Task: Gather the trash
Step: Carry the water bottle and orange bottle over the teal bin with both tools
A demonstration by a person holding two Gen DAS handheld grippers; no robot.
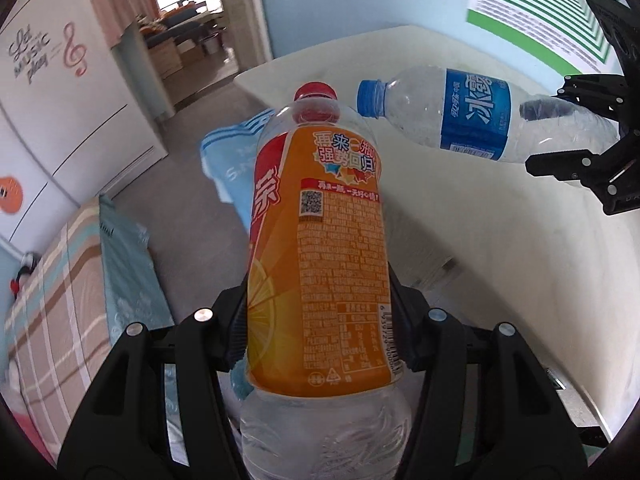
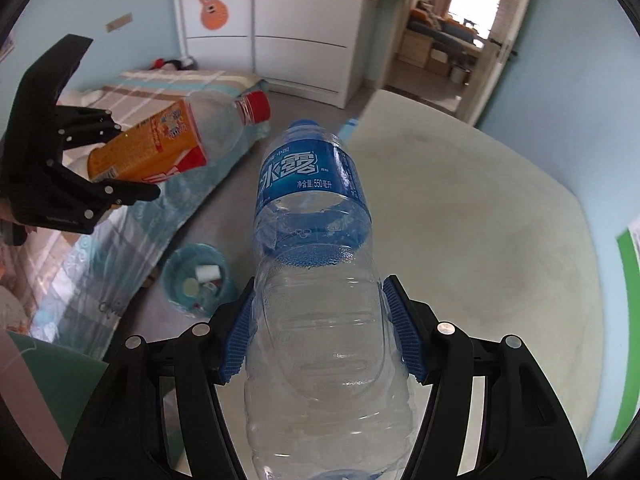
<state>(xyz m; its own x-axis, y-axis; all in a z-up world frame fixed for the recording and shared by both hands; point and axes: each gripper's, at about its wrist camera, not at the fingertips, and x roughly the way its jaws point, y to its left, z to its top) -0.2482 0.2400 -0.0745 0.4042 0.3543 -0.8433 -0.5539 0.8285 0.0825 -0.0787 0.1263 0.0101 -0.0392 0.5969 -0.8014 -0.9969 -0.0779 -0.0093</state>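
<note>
My left gripper (image 1: 318, 320) is shut on an empty orange-labelled bottle (image 1: 320, 248) with a red cap, which points away from the camera. The same orange-labelled bottle (image 2: 172, 144) and left gripper (image 2: 120, 160) show at the left of the right wrist view. My right gripper (image 2: 320, 328) is shut on an empty clear water bottle (image 2: 316, 300) with a blue label and blue cap, its blue pads (image 2: 404, 332) pressing the sides. That water bottle (image 1: 472, 116) and right gripper (image 1: 572, 136) appear at the upper right of the left wrist view. A teal bin (image 2: 200, 280) with scraps inside stands on the floor.
A cream table (image 2: 480, 220) fills the right side under the bottles. A bed (image 2: 132, 92) with a striped cover and teal sheet lies to the left. A white wardrobe (image 2: 300, 20) stands at the back, and an open doorway (image 2: 452, 40) leads to another room. Blue cloth (image 1: 232, 160) hangs off the table's edge.
</note>
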